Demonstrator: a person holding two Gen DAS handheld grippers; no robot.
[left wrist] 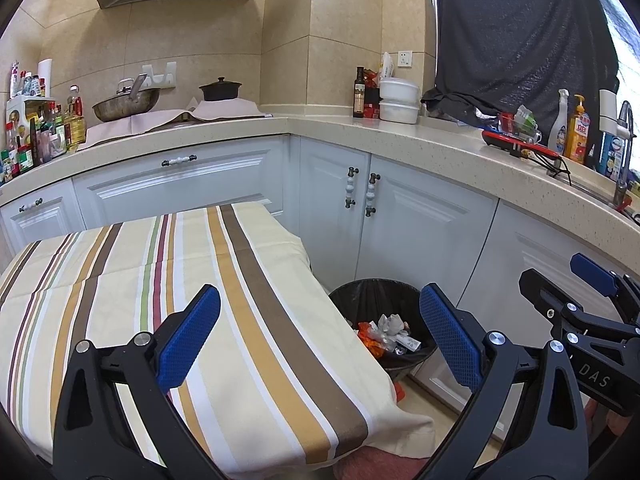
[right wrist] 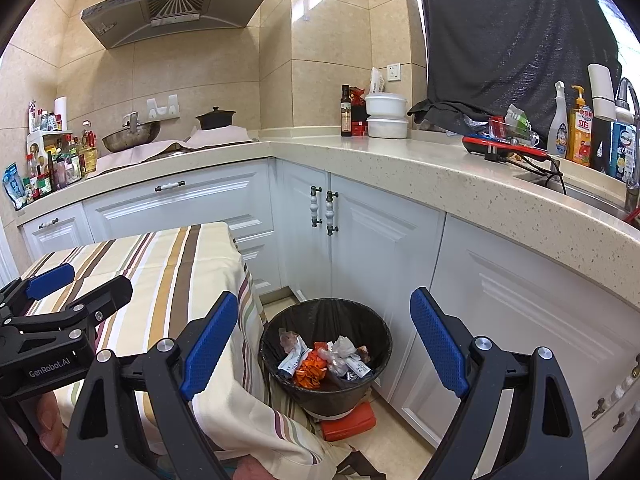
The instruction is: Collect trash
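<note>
A black-lined trash bin [left wrist: 374, 286] [right wrist: 320, 305] stands on the floor between the table and the corner cabinets. Crumpled wrappers and orange scraps [left wrist: 386, 332] [right wrist: 322, 360] lie inside it. The table's striped cloth [left wrist: 120, 280] [right wrist: 160, 260] shows no litter on it. My left gripper [left wrist: 320, 332] [right wrist: 86, 282] is open over the table's right edge, with nothing between its blue pads [left wrist: 192, 336]. My right gripper [right wrist: 324, 332] [left wrist: 556, 276] is open above and in front of the bin, also holding nothing.
The bin rests on a flat orange object [right wrist: 348, 420]. White cabinets [right wrist: 360, 240] and an L-shaped counter [right wrist: 400, 160] wrap the corner. A wok [left wrist: 126, 106], a black pot [left wrist: 220, 90], bottles [left wrist: 40, 140], white bowls [right wrist: 386, 116] and a sink tap [right wrist: 628, 96] sit on the counter.
</note>
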